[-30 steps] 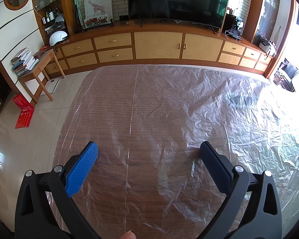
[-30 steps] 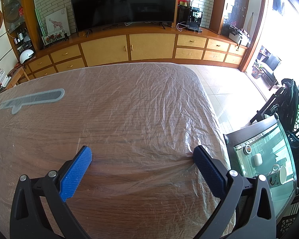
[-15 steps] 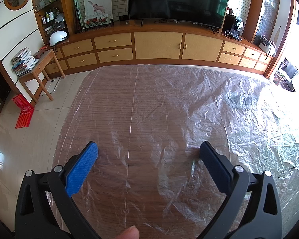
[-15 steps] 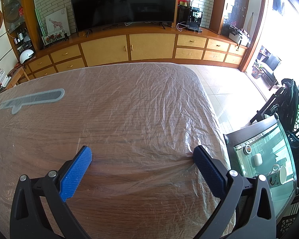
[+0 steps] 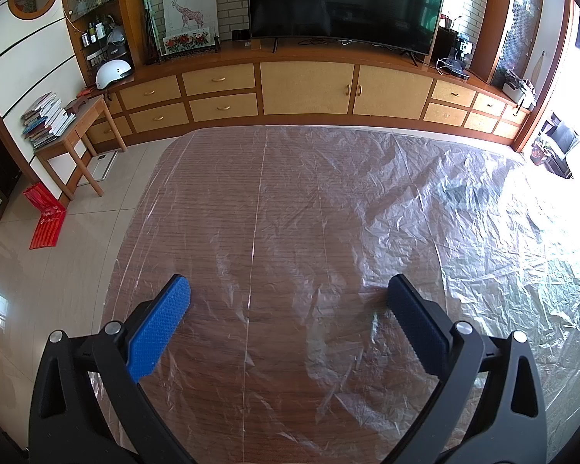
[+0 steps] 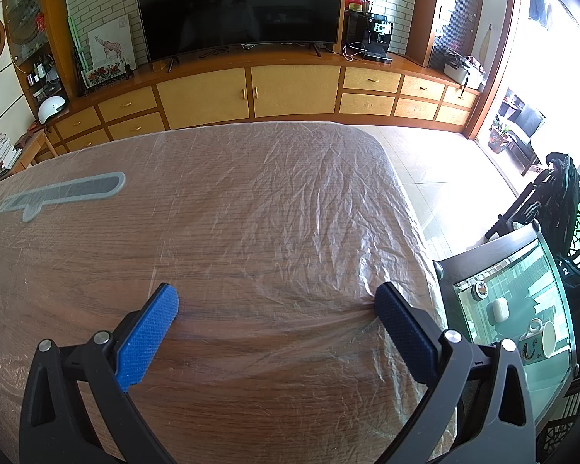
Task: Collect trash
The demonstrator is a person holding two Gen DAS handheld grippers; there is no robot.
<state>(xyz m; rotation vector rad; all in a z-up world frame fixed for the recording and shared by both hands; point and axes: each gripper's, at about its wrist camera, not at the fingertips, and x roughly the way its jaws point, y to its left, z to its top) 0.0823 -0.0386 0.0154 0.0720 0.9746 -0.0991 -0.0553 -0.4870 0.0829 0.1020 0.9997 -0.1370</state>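
While both tongs hang over the worktop [image 5: 220,208], each stands wide with nothing between its blue pads. The left tongs [image 5: 288,297] face the wrinkled plastic sheet [image 5: 425,201] that covers the wood. The right tongs [image 6: 276,303] sit near the worktop's right edge, beside a glass-topped table [image 6: 522,290]. No trash shows on the sheet; only a grey strip [image 6: 63,193] lies flat at far left in the right view.

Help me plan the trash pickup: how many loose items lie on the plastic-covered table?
1: a flat grey strip at the far left of the table, seemingly under the plastic. The near edge is out of view, so more could be hidden.
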